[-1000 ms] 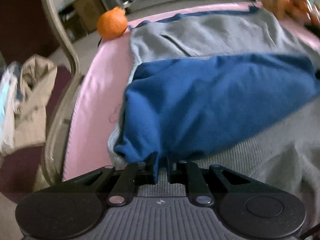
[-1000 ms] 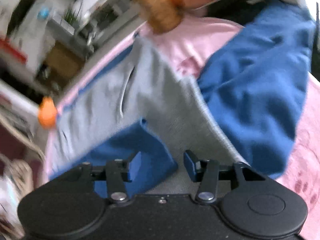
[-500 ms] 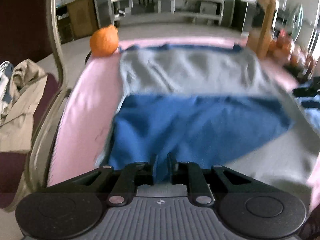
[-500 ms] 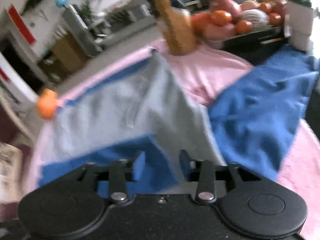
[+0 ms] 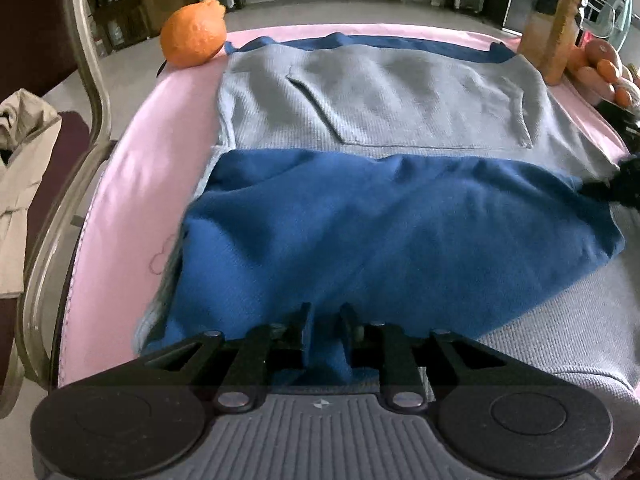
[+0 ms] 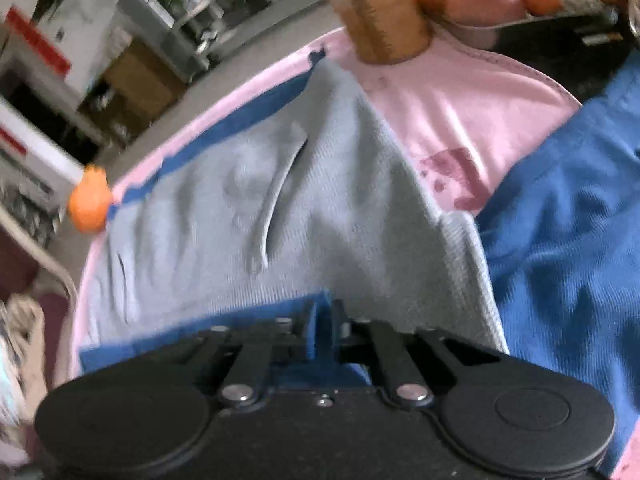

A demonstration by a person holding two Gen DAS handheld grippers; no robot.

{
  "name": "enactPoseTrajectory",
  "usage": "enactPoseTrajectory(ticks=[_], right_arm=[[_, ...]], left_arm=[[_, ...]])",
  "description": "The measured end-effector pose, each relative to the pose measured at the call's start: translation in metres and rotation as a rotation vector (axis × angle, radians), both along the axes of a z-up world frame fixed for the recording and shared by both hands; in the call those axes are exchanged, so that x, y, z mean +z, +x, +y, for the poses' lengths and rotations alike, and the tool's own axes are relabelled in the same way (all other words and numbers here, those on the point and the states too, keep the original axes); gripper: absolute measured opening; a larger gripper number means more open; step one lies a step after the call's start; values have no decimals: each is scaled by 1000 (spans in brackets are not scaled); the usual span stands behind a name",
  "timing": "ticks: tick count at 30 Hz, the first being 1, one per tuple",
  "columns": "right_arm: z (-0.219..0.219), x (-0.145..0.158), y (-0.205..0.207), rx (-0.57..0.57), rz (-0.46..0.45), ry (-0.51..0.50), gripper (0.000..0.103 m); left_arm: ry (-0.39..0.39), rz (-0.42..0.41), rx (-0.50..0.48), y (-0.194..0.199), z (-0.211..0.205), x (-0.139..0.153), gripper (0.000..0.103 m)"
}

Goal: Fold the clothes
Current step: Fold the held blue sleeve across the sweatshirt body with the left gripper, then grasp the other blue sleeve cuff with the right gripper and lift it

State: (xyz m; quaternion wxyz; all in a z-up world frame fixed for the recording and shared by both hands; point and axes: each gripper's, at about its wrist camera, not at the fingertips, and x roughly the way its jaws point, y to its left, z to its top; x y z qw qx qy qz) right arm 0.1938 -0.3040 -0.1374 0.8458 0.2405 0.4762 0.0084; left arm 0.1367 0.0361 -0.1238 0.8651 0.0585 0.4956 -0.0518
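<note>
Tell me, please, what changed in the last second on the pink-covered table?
The right gripper has just been closing; its jaws now pinch blue fabric. The left gripper has just been opening slightly, the blue sleeve still between its fingers. The grey and blue hoodie and the orange fruit stayed in place.

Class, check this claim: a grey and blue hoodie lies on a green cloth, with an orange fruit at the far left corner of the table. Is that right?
Not quite: the cloth is pink, not green. The left wrist view shows it plainly. The rest stands: the grey and blue hoodie lies on it, with the orange fruit at the far left corner.
</note>
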Motion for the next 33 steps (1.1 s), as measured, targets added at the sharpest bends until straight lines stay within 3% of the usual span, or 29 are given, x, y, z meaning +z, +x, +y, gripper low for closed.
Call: enactPoseTrajectory(ticks=[4, 7, 11, 16, 22, 25, 26, 29, 31, 33], right_arm=[[10, 6, -21, 82, 67, -105, 7], [8, 16, -30, 94, 45, -135, 32], [-13, 29, -31, -15, -70, -25, 37], [-33, 15, -8, -115, -100, 148, 37], [-26, -3, 15, -103, -39, 134, 35], [-11, -4, 17, -42, -46, 18, 5], [-5, 0, 16, -19, -71, -26, 2], [16, 16, 6, 16, -190, -208, 1], [25, 18, 4, -2, -189, -374, 2], [22, 15, 4, -18, -138, -406, 9]], left_arm=[[21, 1, -4, -5, 0, 0, 22], [30, -3, -8, -6, -1, 0, 23], [43, -8, -13, -6, -1, -2, 23], [58, -14, -20, -7, -2, -3, 23], [66, -19, -25, -7, -5, -3, 23], [65, -19, -26, -7, -5, -4, 23], [64, -19, -25, -7, -5, -4, 23], [65, -22, -27, -7, -5, -4, 23], [65, -23, -26, -7, -5, -4, 23], [61, -25, -25, -7, -4, -3, 23]])
